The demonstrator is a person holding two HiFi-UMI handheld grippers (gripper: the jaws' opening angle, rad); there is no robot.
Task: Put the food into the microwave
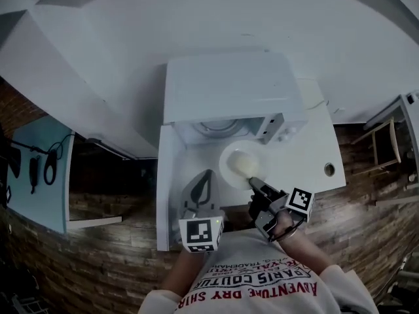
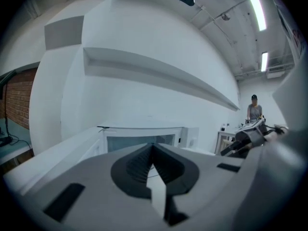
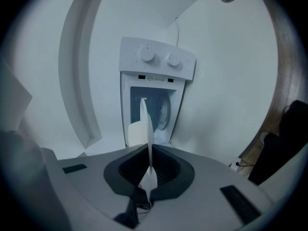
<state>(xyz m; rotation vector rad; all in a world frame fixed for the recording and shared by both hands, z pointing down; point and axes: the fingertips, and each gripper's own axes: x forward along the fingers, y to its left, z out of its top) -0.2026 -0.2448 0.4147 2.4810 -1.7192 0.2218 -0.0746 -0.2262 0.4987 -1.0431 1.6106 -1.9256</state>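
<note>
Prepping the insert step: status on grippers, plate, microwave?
Holding: right gripper shut on plate rim, food aboard. The left gripper shut, empty. Plate in front of microwave, door open. Nothing blocking the opening.

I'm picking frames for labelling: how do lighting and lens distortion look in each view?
Head view: dim, heavy fisheye, dark corners; the microwave is readable. Left gripper view: the ceiling lights glare, and the shelf bows. Right gripper view: even light; the plate, edge-on in the jaws, is sharp, the edges vignetted.
</note>
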